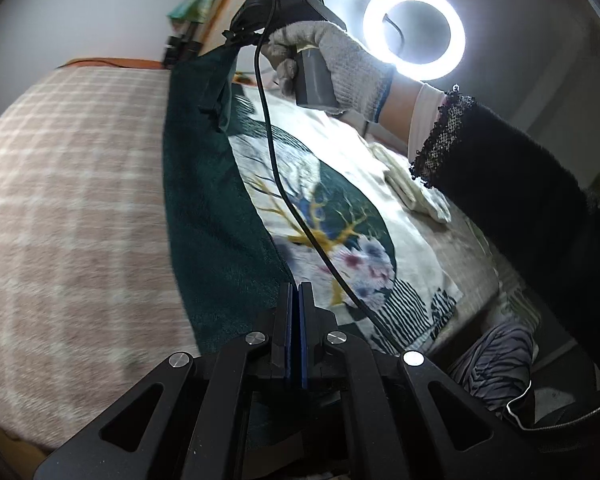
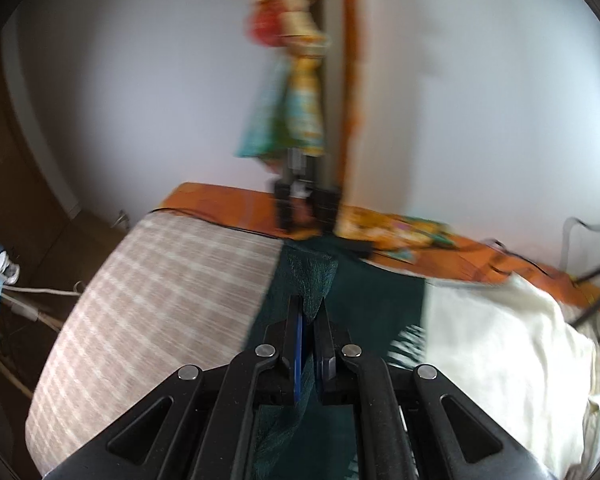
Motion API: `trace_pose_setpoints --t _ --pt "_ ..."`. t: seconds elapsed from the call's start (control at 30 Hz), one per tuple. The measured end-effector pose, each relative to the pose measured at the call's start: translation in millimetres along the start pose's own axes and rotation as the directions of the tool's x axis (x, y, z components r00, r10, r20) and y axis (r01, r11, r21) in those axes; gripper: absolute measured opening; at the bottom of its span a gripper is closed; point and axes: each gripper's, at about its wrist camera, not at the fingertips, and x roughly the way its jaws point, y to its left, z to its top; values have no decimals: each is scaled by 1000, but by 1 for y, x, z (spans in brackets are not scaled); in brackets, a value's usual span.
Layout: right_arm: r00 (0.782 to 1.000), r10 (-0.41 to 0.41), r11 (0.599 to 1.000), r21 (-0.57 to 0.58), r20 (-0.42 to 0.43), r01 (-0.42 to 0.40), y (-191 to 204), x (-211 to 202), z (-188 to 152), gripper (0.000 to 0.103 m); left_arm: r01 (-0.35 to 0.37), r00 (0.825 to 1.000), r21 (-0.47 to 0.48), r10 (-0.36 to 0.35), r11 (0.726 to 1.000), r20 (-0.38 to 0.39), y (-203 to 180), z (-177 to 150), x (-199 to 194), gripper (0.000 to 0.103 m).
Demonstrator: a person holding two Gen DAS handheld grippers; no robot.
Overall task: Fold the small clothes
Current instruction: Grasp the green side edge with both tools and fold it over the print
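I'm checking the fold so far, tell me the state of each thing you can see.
Green cloth: lifted off the bed, one edge held up.
Right gripper: shut on green cloth.
Left gripper: shut; whether it pinches cloth, cannot tell.
Ring light: on.
White clothes: lying on the bed.

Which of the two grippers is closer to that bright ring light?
The right gripper. It is raised beside the ring light, pinching the dark green cloth; the left gripper is low over the bed, farther off.
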Motion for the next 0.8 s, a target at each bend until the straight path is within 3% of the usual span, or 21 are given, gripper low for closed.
trace_pose_setpoints --t 0.3,0.63,0.7,0.8 --pt "998 -48 992 118 -27 51 -75 2 -33 1 30 996 71 -24 997 -83 -26 -7 31 1" --pt "996 -54 992 108 -70 61 -90 22 -41 2 64 988 73 -53 995 -146 -33 -12 46 2" --pt "994 -75 992 91 -81 83 -89 26 -40 3 69 981 64 -56 996 -185 -36 -14 52 14" --pt "987 -118 990 64 -108 125 -89 34 -36 11 186 961 27 -176 982 -213 -41 -17 53 21"
